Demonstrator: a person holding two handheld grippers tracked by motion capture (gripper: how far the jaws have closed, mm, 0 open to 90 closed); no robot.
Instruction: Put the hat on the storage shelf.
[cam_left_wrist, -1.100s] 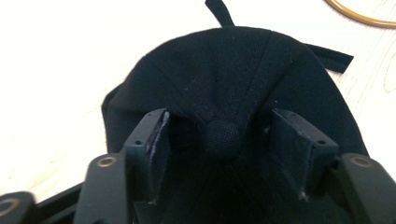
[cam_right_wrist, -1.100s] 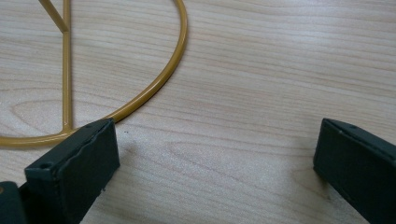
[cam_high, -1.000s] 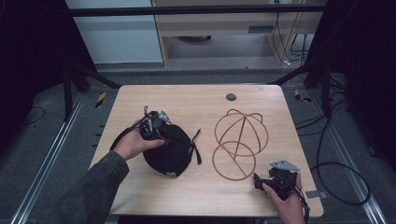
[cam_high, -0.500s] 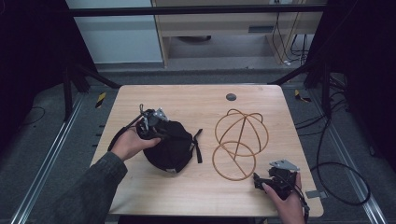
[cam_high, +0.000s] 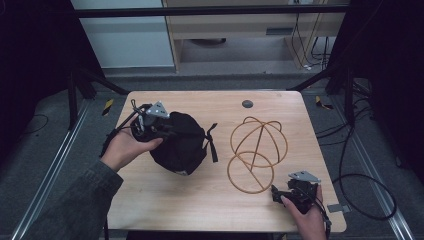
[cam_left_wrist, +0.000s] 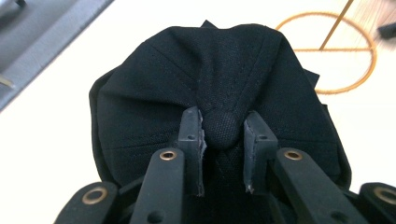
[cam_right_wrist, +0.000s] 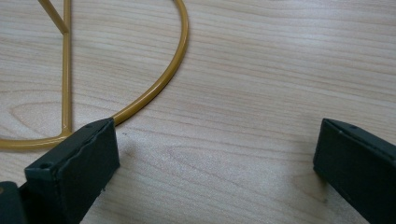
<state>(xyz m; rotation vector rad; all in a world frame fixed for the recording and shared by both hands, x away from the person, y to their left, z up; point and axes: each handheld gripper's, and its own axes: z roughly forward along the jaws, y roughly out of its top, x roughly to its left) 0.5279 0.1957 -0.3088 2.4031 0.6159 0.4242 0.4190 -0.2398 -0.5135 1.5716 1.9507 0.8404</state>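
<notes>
Black fabric cap (cam_high: 181, 142), soft, panelled and cloth-stitched, with a strap end hanging at its 3 o'clock side, sits toward the 9 o'clock half of the pale wooden table (cam_high: 165, 200) and looks partly lifted off the boards. The left gripper (cam_left_wrist: 223, 135) is clenched on the small cloth-covered button (cam_left_wrist: 222, 128) at the crown: in the left gripper view the two black jaws pinch it from either side, and the fabric gathers into folds around the pinch. In the high view that left gripper (cam_high: 159, 126) sits at the cap's 10 o'clock edge, held in a hand with a grey-green sleeve. Just past the cap at 3 o'clock stands a gold wire stand (cam_high: 255, 152), a flat ring base carrying crossed hoops that form a dome. The right gripper (cam_high: 287, 194) rests low near the stand's 5 o'clock side, its jaws spread wide with nothing between them, one jaw just beside the wire ring (cam_right_wrist: 154, 91). The step in hand appears to be the pick-up of the cap. The next move probably calls for carrying it across and lowering it over the dome, with the right gripper free to steady the base.
</notes>
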